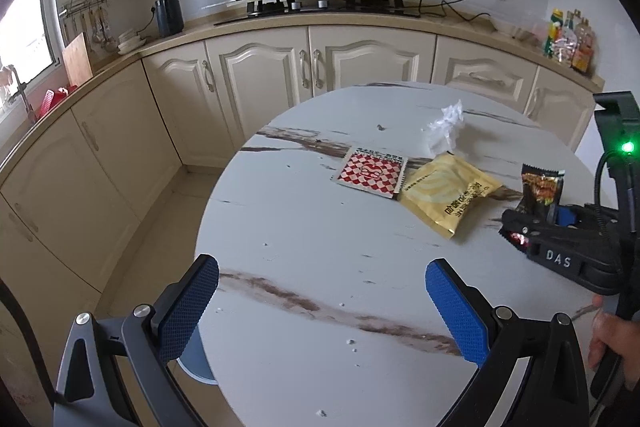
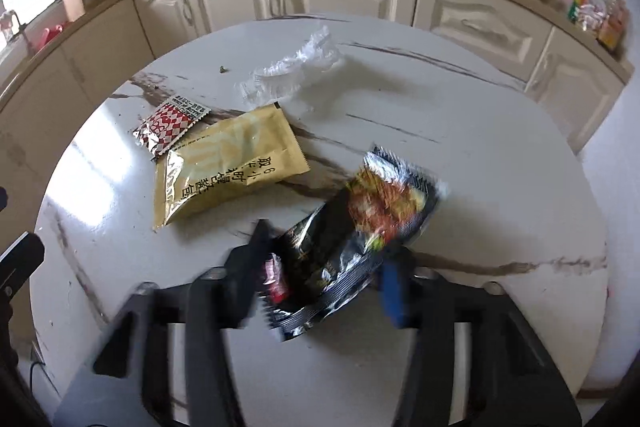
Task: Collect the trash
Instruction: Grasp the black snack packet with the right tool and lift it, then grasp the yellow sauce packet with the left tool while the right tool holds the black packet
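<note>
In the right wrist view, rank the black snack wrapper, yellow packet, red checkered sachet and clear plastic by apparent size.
1. Black snack wrapper and yellow packet: alike; the wrapper is nearer and blurred, so unranked.
2. Clear plastic.
3. Red checkered sachet, smallest.

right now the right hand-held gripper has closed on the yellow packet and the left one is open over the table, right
Not quite. The right hand-held gripper is closed on the black snack wrapper, not the yellow packet, which lies untouched on the table; the right wrist view shows this. The left hand-held gripper is indeed open over the table.
</note>
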Demonstrator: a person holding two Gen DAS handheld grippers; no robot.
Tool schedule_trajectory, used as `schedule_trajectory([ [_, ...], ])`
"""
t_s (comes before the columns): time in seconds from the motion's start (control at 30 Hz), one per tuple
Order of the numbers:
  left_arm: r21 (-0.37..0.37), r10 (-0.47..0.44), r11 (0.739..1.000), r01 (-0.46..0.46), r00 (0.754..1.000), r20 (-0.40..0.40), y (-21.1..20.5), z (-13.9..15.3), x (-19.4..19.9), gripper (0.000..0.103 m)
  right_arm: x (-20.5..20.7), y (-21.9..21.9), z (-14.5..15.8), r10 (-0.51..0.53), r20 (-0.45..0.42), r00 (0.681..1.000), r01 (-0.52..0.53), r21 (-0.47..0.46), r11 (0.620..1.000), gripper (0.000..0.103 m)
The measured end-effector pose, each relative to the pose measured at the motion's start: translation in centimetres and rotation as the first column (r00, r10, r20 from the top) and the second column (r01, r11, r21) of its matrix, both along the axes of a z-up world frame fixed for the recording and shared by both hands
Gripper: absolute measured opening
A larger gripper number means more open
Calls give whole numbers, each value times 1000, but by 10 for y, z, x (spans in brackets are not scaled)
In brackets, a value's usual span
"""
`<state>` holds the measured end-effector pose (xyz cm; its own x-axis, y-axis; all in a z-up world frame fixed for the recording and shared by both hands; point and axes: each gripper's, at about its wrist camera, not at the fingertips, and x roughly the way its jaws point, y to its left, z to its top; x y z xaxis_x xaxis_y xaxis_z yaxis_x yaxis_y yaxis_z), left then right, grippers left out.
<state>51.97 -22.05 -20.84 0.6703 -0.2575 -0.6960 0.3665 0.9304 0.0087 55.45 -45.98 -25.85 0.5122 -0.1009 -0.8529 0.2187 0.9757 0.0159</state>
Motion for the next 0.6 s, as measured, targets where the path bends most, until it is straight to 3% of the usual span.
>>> schedule_trajectory([
  [0.13, 3, -11, 1000, 11, 1000, -6, -8, 0, 0, 102, -6, -4, 1, 26, 18, 999, -27, 32, 999, 22],
  [0.23, 11, -34, 999, 35, 999, -17, -22, -1, 2, 102, -11, -7, 1, 36, 39, 999, -38, 65, 997, 16],
  [0.4, -11, -119, 993, 119, 992, -45, -54, -2, 17, 102, -17, -17, 7, 50, 72, 996, -57, 100, 993, 13],
  [0.6, 52, -232, 971, 235, 971, -57, -102, -12, 41, 99, -25, -42, 15, 16, 95, 995, -28, 120, 992, 13],
])
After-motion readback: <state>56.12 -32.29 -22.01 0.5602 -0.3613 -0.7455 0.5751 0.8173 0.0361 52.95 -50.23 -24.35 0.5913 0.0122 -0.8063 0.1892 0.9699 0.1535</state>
